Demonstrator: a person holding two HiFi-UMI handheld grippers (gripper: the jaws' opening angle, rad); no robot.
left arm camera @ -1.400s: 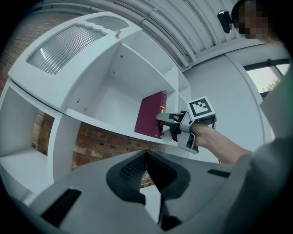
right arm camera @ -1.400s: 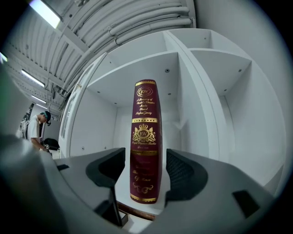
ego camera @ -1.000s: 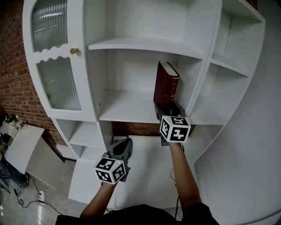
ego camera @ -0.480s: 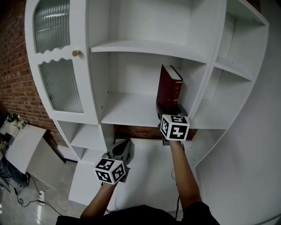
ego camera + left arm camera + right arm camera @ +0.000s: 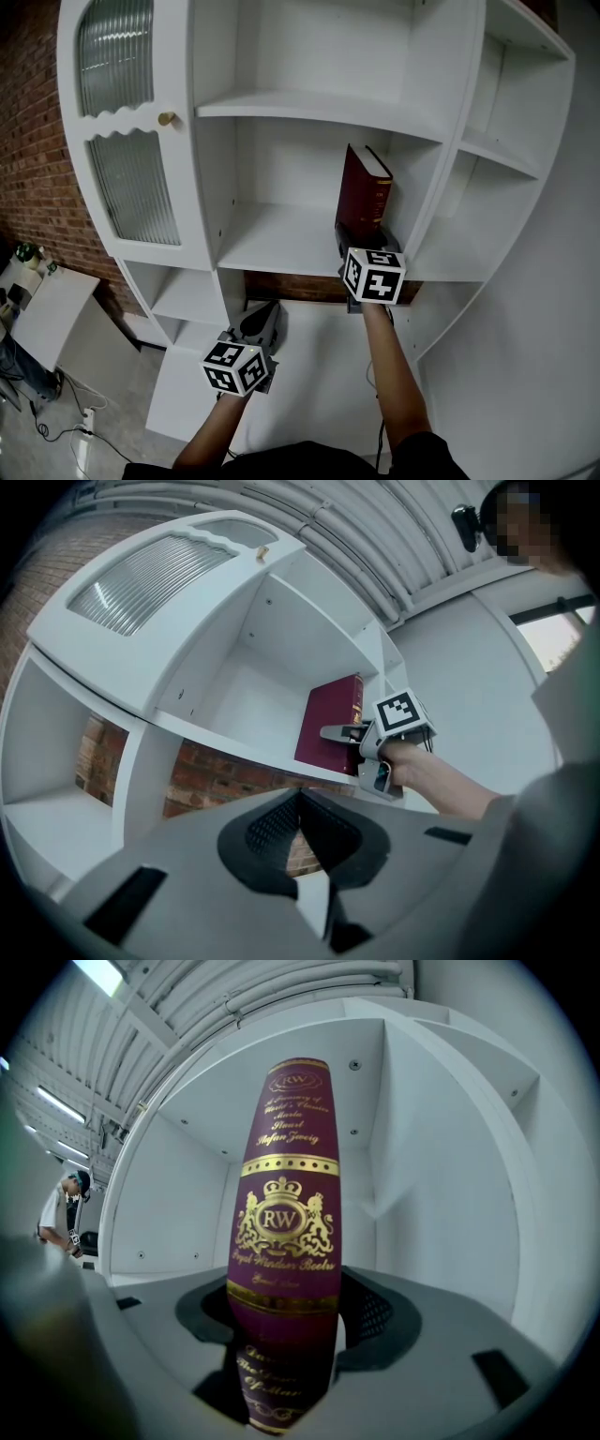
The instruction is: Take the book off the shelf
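A dark red book (image 5: pixel 364 192) with gold lettering stands upright at the right end of the middle shelf (image 5: pixel 272 244), close to the side wall. My right gripper (image 5: pixel 361 234) is at the shelf's front edge, shut on the lower part of the book's spine (image 5: pixel 286 1194); a jaw lies on each side of it. The left gripper view shows the book (image 5: pixel 330 726) and the right gripper (image 5: pixel 342 733) from below. My left gripper (image 5: pixel 262 314) hangs lower, in front of the bottom compartment, shut and holding nothing (image 5: pixel 300 794).
The white shelf unit has a ribbed-glass door (image 5: pixel 131 187) with a brass knob (image 5: pixel 167 119) at the left and open side shelves (image 5: pixel 497 155) at the right. A brick wall (image 5: pixel 33 187) and a white table (image 5: pixel 47 309) lie to the left. A person (image 5: pixel 61 1213) stands far off.
The right gripper stays on the book's spine at the shelf edge; book and gripper sit slightly lower and further right in the head view. The left gripper has hardly moved.
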